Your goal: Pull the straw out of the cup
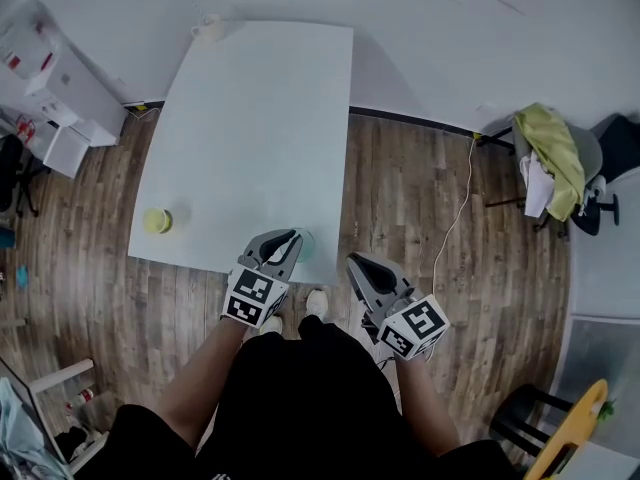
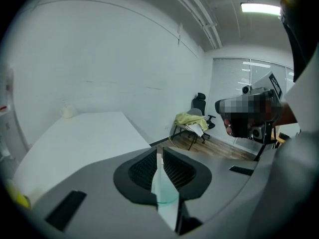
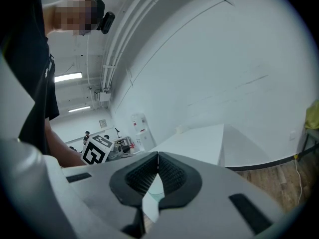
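A small yellow-green cup [image 1: 157, 221] stands near the front left edge of the white table [image 1: 260, 118]; it shows as a yellow patch [image 2: 17, 198] at the lower left of the left gripper view. No straw can be made out. A pale teal round thing [image 1: 304, 244] sits at the table's front edge, mostly hidden by my left gripper [image 1: 291, 238], and shows as a teal arc [image 2: 167, 197] below its jaws. That gripper [image 2: 159, 152] is shut, with nothing held. My right gripper [image 1: 353, 262] hangs off the table over the floor, also shut [image 3: 158, 156] and empty.
A white object [image 1: 207, 30] sits at the table's far left corner. White cabinets [image 1: 50, 83] stand to the left. An office chair with a yellow-green cloth [image 1: 553, 153] is at the right, and a cable [image 1: 455, 218] runs across the wood floor.
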Action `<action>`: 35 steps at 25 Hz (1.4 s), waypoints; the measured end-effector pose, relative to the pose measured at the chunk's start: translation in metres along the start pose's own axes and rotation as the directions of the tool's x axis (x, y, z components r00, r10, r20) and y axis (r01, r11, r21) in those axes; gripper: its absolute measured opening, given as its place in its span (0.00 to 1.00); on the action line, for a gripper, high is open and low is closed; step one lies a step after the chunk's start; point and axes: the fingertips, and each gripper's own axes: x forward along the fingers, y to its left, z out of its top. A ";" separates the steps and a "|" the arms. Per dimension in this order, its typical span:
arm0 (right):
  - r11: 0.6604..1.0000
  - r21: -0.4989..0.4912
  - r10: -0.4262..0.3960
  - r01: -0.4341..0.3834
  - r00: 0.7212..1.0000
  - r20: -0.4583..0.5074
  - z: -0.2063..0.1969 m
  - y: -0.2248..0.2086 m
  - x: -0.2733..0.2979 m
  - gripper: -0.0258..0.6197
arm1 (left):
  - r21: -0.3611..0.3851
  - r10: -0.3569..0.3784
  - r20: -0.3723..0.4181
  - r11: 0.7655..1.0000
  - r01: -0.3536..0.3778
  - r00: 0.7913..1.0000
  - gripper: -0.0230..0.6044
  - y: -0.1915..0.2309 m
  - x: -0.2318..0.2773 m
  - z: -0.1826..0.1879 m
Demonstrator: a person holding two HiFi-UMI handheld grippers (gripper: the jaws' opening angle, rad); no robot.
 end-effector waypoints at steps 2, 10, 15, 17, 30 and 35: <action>1.000 0.003 0.004 -0.004 1.000 -0.010 -0.003 -0.004 0.000 0.07 | 0.004 -0.003 -0.014 1.000 0.003 1.000 0.10 -0.001 0.006 -0.003; 1.000 0.021 0.010 -0.009 1.000 -0.029 -0.007 -0.023 -0.002 0.07 | 0.020 0.021 -0.097 1.000 -0.019 0.995 0.13 0.000 0.028 -0.013; 1.000 0.028 0.008 -0.007 0.999 -0.036 -0.009 -0.034 -0.005 0.07 | 0.034 0.037 -0.138 0.999 -0.032 0.990 0.13 0.002 0.036 -0.016; 0.999 0.032 0.005 -0.004 0.999 -0.040 -0.010 -0.038 -0.006 0.07 | 0.037 0.042 -0.146 0.999 -0.037 0.988 0.13 0.003 0.038 -0.017; 0.999 0.031 0.009 -0.008 0.999 -0.040 -0.007 -0.050 -0.009 0.07 | 0.067 0.058 -0.216 0.997 -0.045 0.975 0.13 0.005 0.048 -0.021; 0.999 0.032 0.007 -0.006 0.999 -0.035 -0.007 -0.049 -0.010 0.07 | 0.052 0.051 -0.202 0.998 -0.041 0.978 0.13 0.005 0.045 -0.016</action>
